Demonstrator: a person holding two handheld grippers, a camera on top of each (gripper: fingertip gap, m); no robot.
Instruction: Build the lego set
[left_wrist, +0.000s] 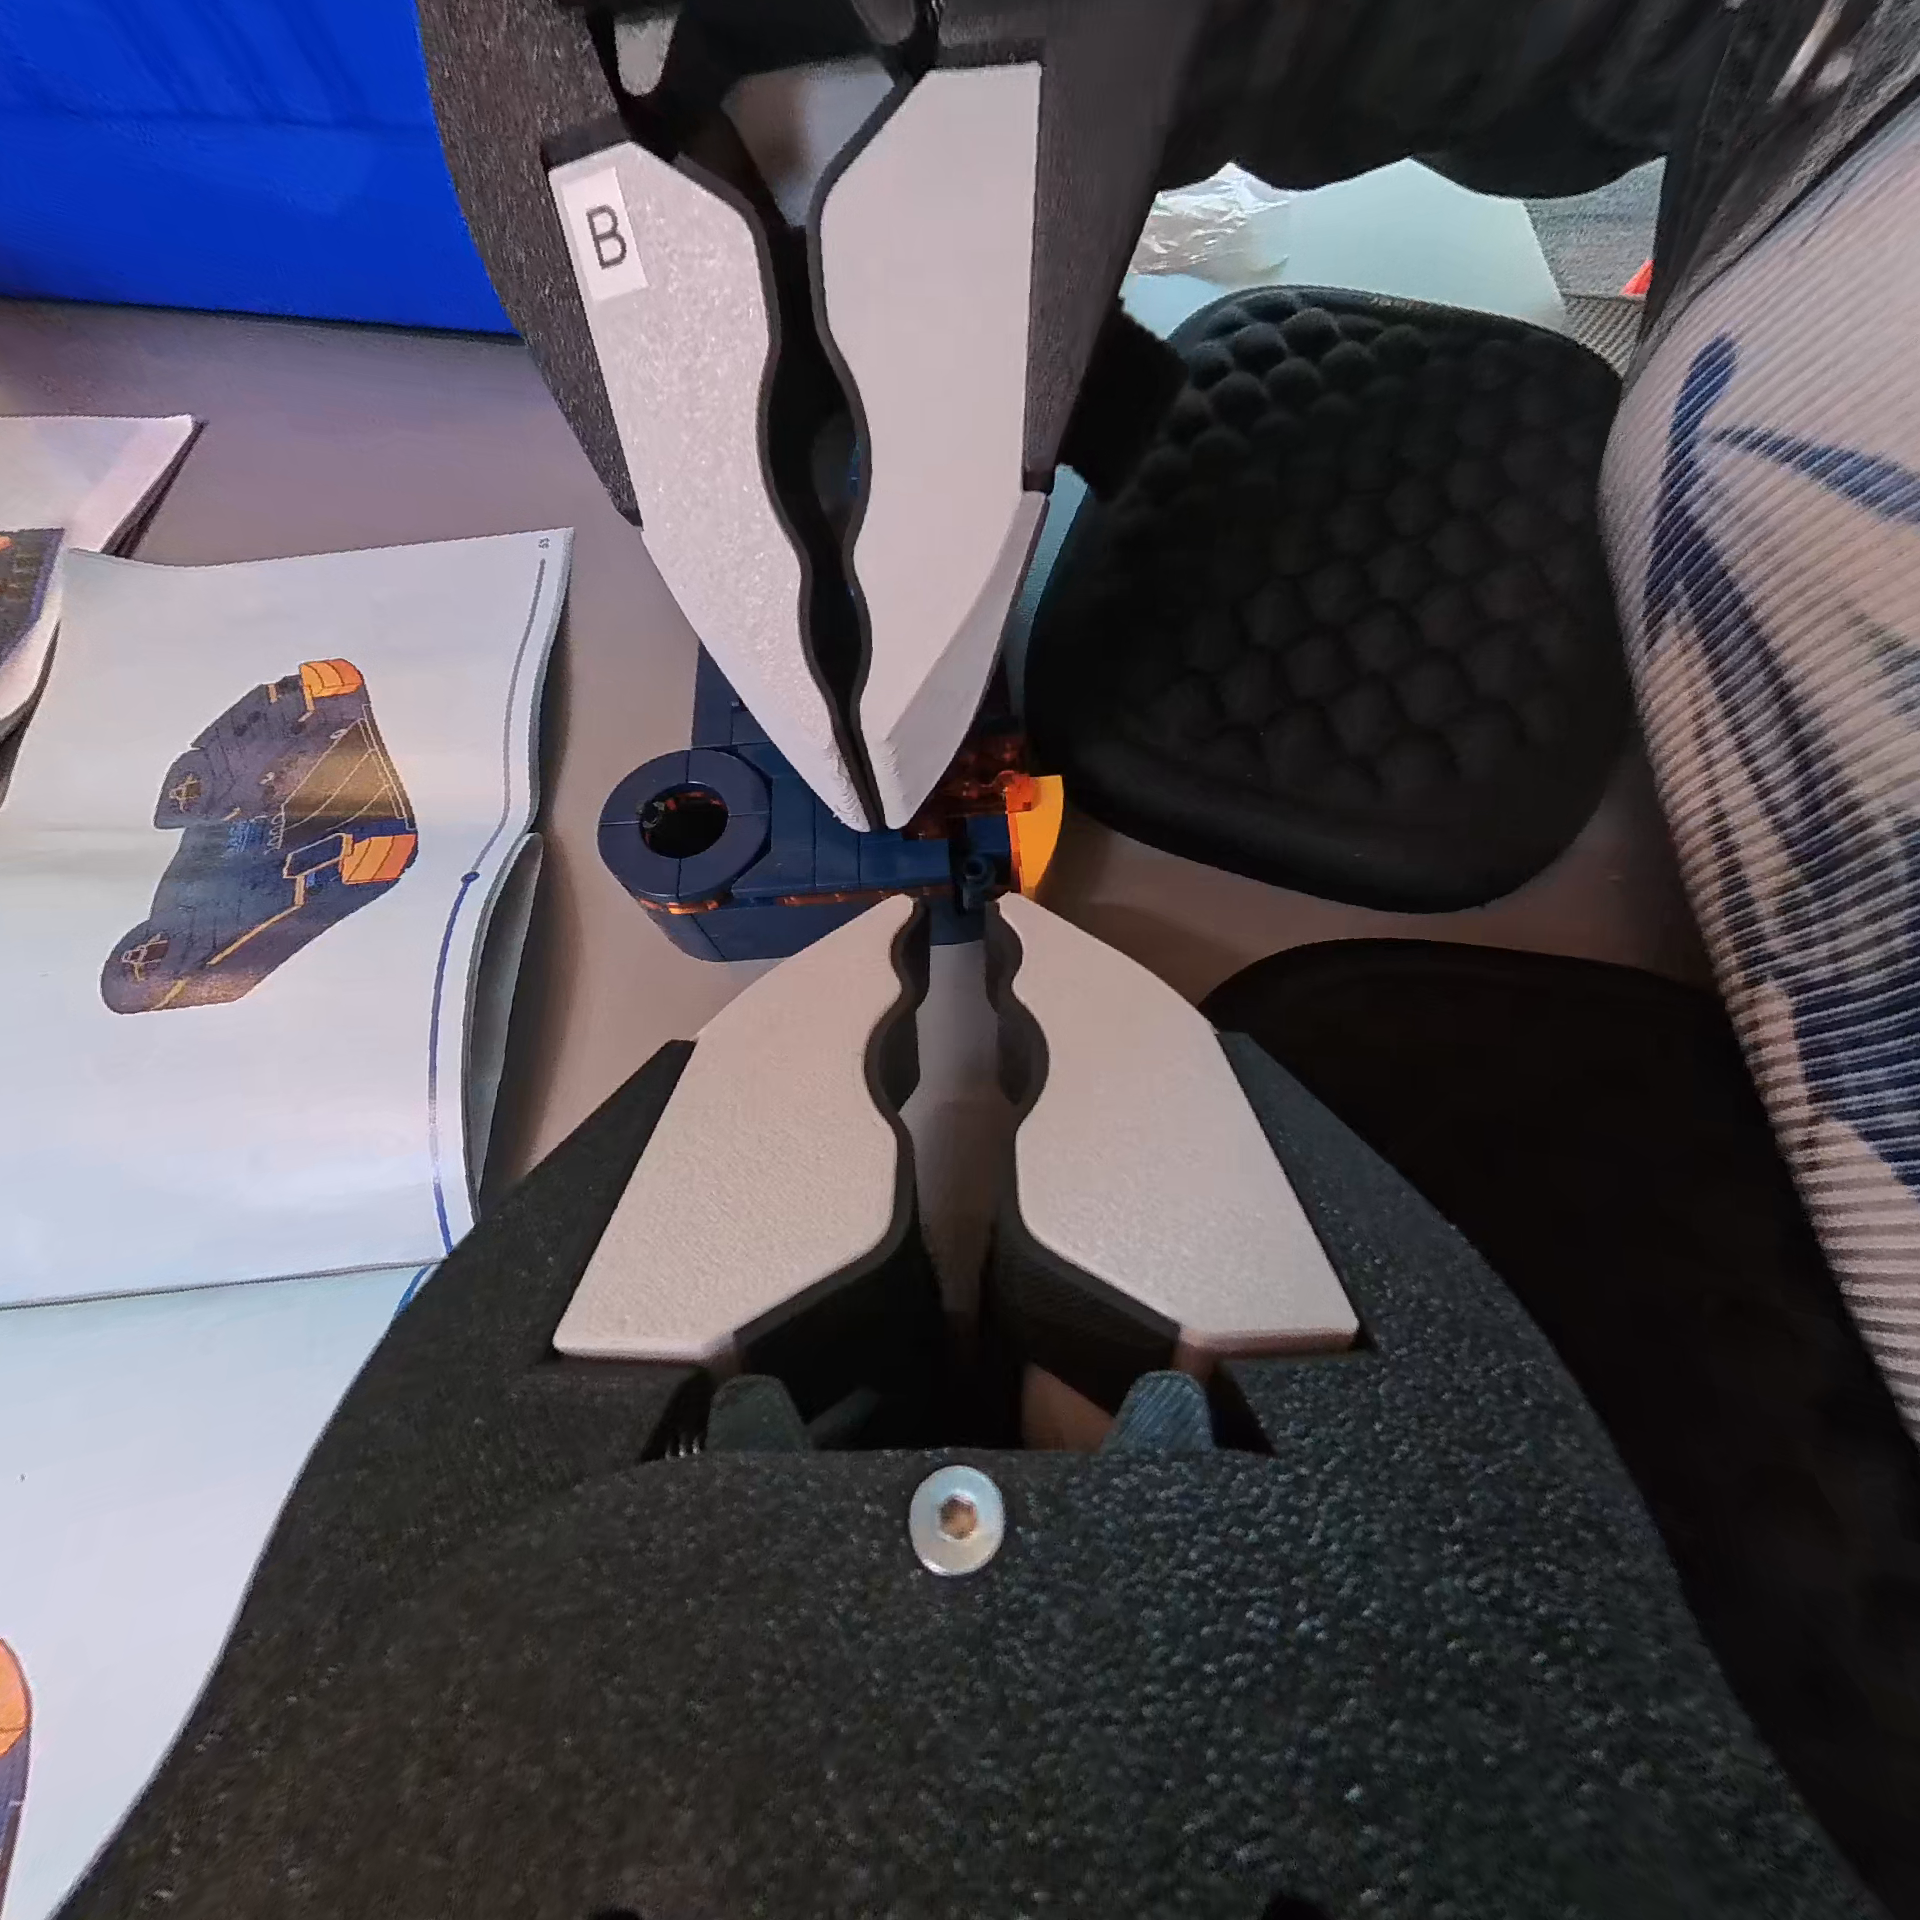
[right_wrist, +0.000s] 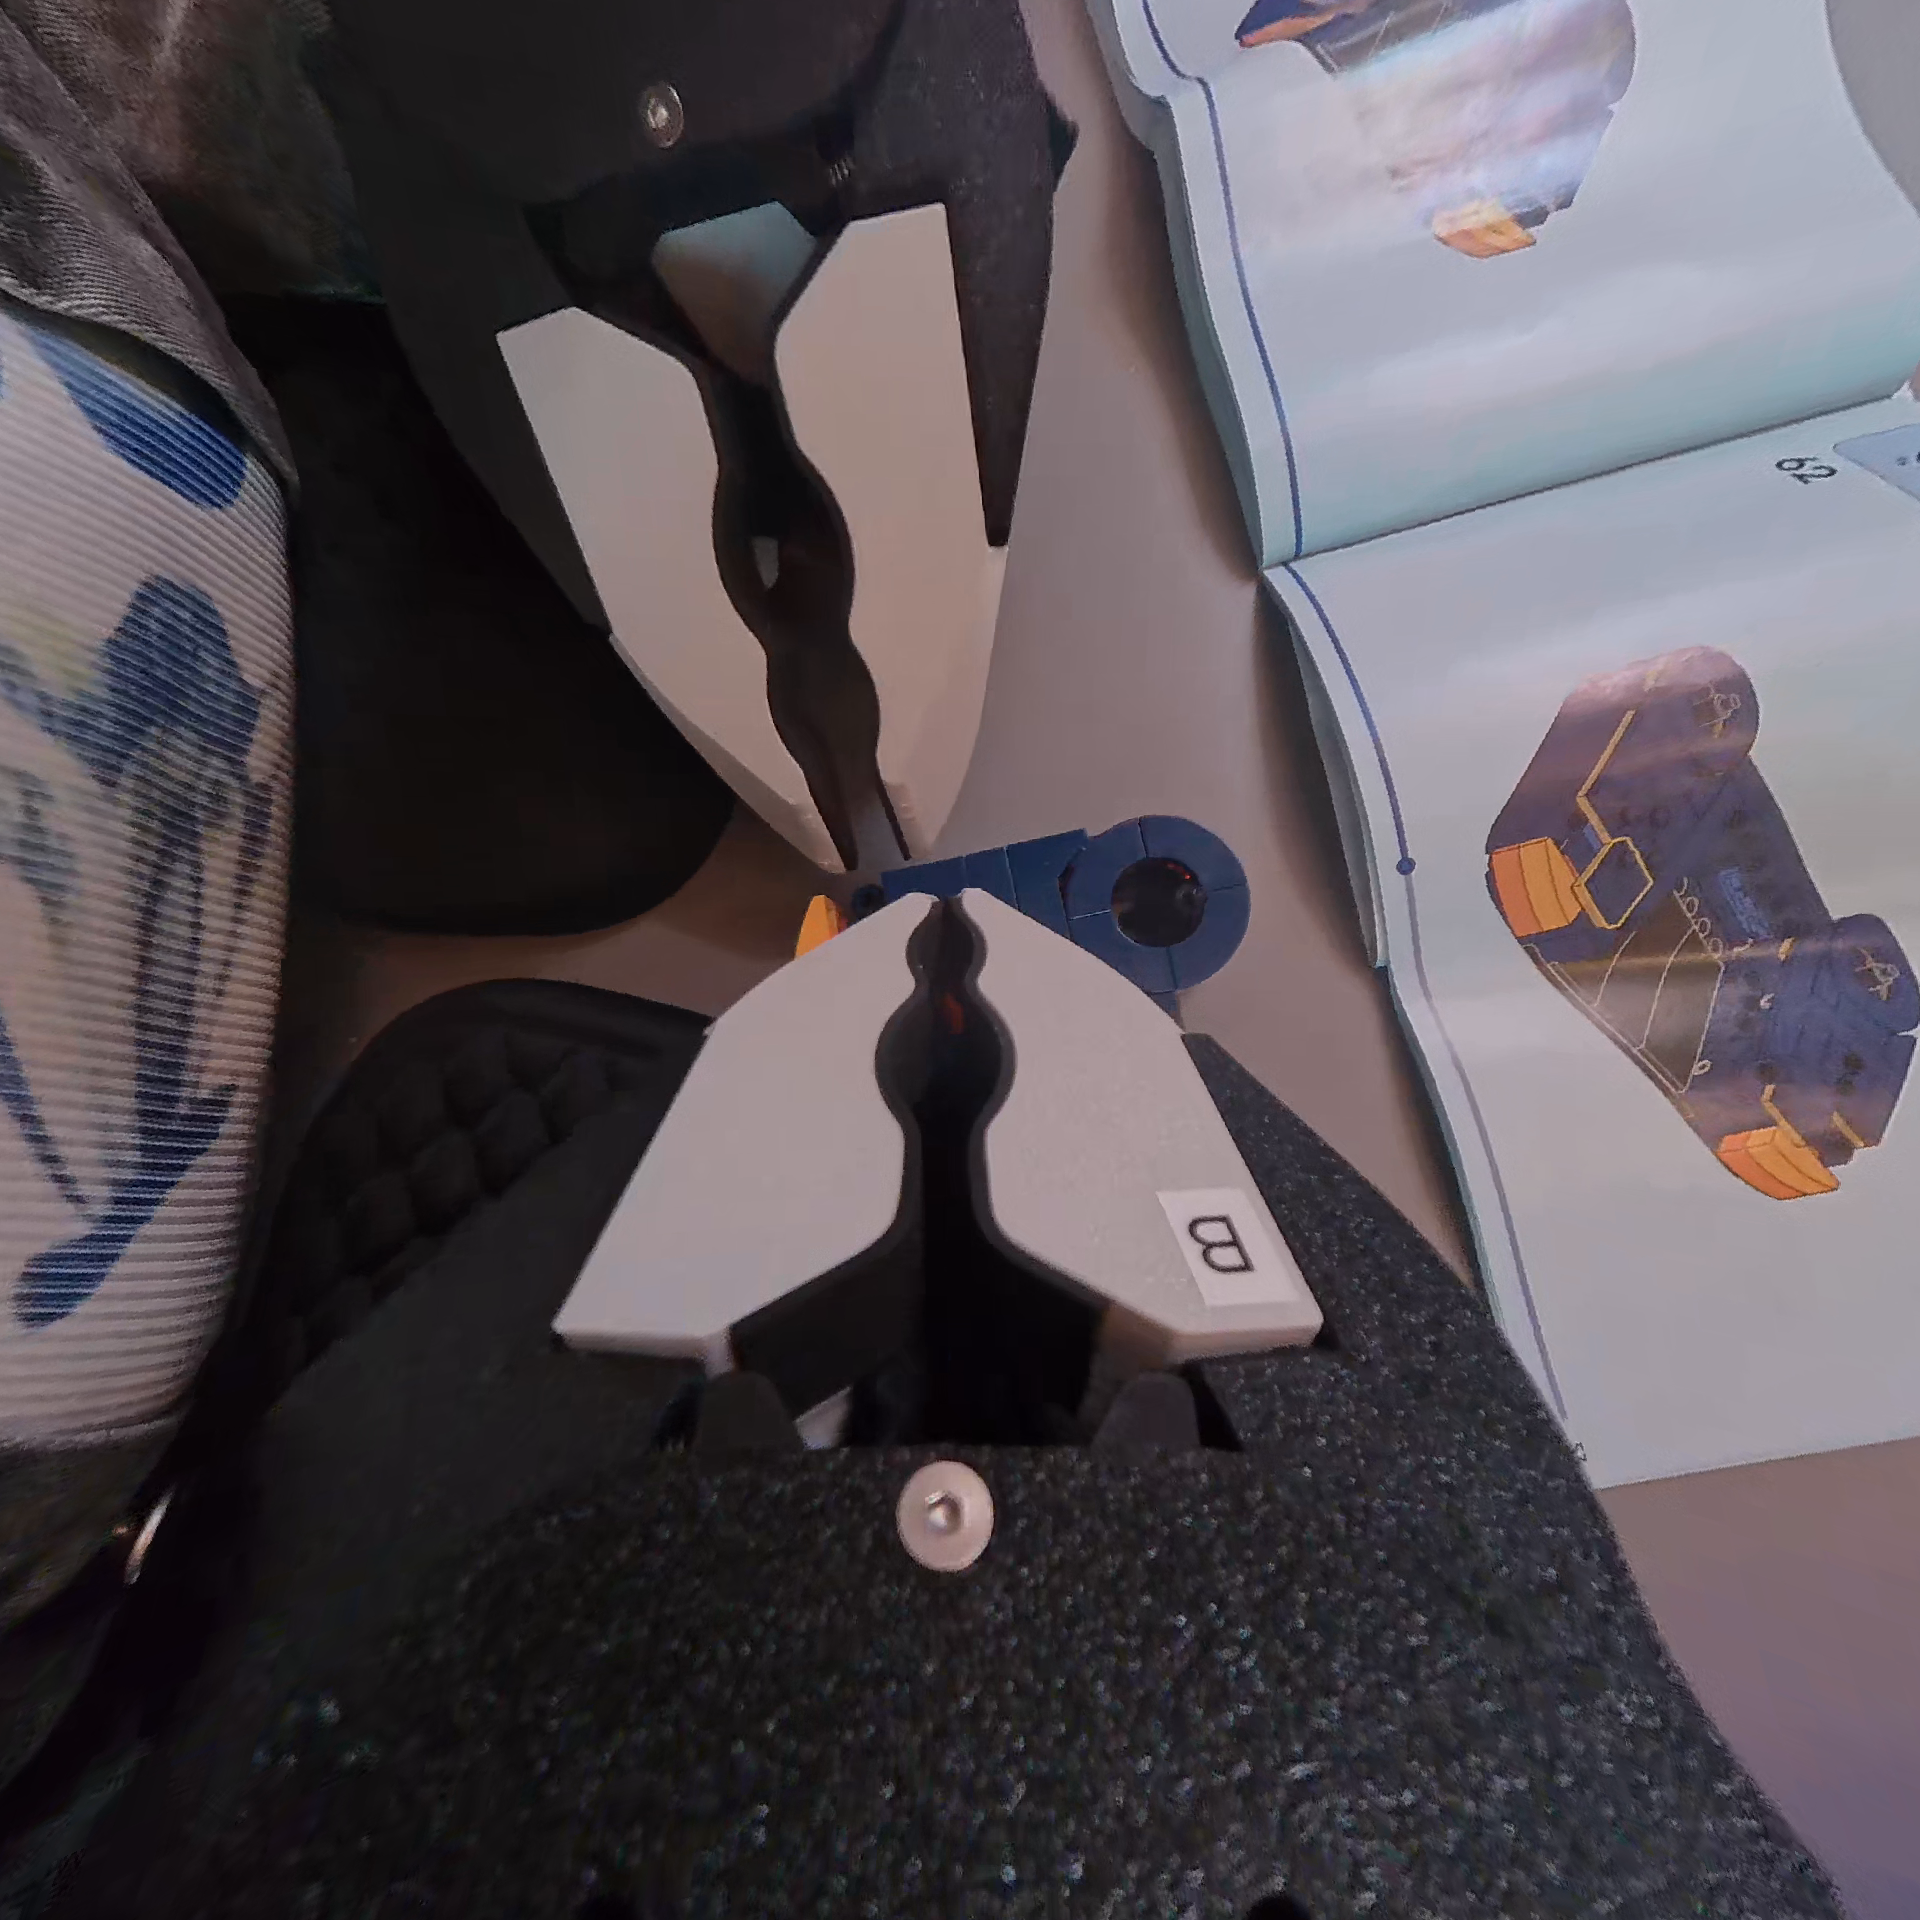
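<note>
A dark blue lego model (left_wrist: 748, 883) with a round ring at one end and an orange piece (left_wrist: 1034, 842) at the other lies on the grey table. My left gripper (left_wrist: 958, 906) reaches in from below and is shut on the model's near edge. My right gripper (left_wrist: 873, 821) comes from above, jaws shut, with its tips touching the model's top. In the right wrist view the right gripper (right_wrist: 940, 904) covers part of the model (right_wrist: 1039, 868). The left gripper (right_wrist: 873, 847) stands opposite it. The orange piece (right_wrist: 816, 925) peeks out at the left.
An open instruction booklet (left_wrist: 260, 883) lies left of the model; it also shows in the right wrist view (right_wrist: 1610, 935). A black quilted cushion (left_wrist: 1330, 582) and a person's patterned sleeve (left_wrist: 1766, 727) lie to the right. A blue surface (left_wrist: 208, 135) stands behind. My two grippers' fingertips are within a few centimetres of each other.
</note>
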